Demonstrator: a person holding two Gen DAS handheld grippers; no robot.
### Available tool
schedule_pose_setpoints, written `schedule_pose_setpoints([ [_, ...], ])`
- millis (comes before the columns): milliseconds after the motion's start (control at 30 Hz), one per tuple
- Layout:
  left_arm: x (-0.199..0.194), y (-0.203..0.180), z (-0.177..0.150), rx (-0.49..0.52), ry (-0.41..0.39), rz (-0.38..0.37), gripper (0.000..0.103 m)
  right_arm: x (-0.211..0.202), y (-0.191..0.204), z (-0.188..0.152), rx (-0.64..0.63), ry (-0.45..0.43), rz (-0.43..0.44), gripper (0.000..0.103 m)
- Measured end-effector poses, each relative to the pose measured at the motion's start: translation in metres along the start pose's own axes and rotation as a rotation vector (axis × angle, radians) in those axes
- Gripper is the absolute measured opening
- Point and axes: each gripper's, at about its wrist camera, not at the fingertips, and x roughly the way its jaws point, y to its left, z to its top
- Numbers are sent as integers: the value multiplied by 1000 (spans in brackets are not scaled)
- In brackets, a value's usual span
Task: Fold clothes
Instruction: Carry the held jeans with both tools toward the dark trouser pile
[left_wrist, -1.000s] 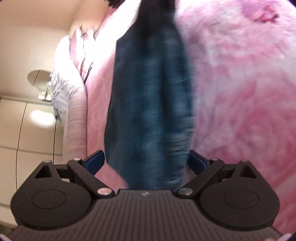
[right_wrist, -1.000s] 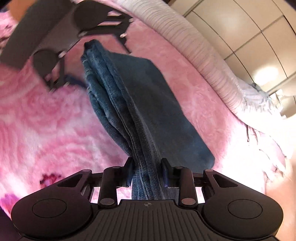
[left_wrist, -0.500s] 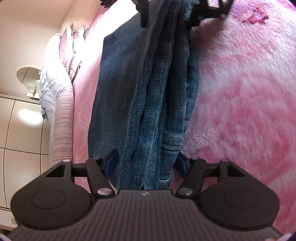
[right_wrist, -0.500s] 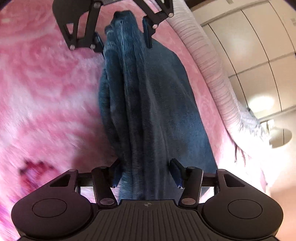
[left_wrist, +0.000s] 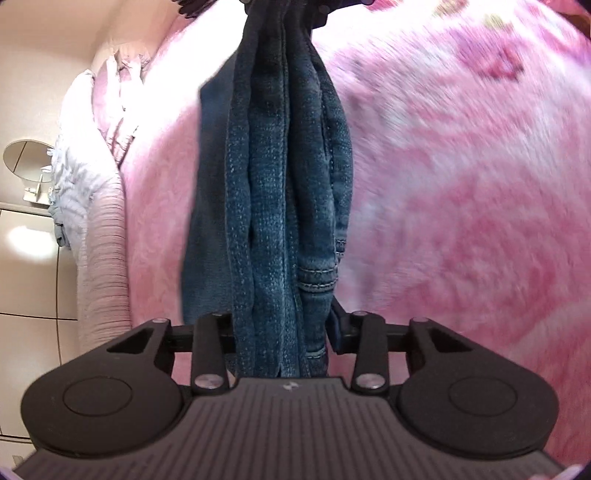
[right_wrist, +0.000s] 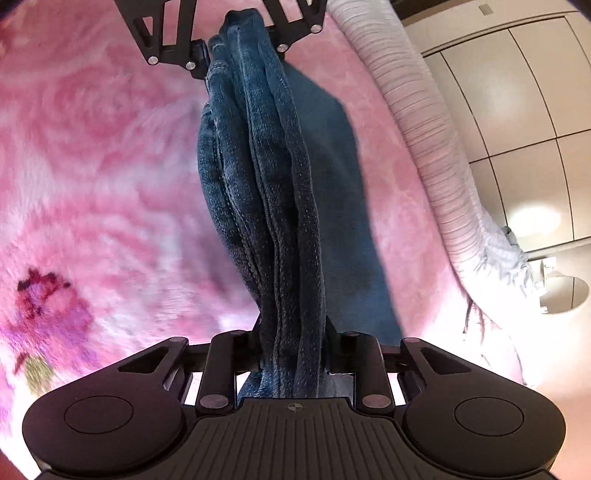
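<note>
Pink blanket, white wardrobe

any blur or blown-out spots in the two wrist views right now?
Left wrist view: pink blanket smeared by motion blur at right, jeans fairly sharp, upper left of the bed blown out white. Right wrist view: blanket blurred at left, jeans' weave crisp, glare spots on the wardrobe doors; strong fisheye curving at both edges.

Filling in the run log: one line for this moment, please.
left gripper: closing on bunched blue denim jeans | right gripper: closing on other end | jeans stretched between both above pink fluffy blanket
</note>
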Motion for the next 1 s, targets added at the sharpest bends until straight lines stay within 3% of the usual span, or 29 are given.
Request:
schedule_pose_setpoints([
  [333, -70, 67, 18, -38, 22, -37, 31, -88, -63, 18, 36, 24, 57, 22],
  [633, -146, 58, 30, -9, -9, -34, 31, -181, -63, 22, 92, 65, 53, 22],
  [1000, -189, 60, 62, 117, -140, 13, 31, -252, -53, 9, 184, 154, -17, 22],
])
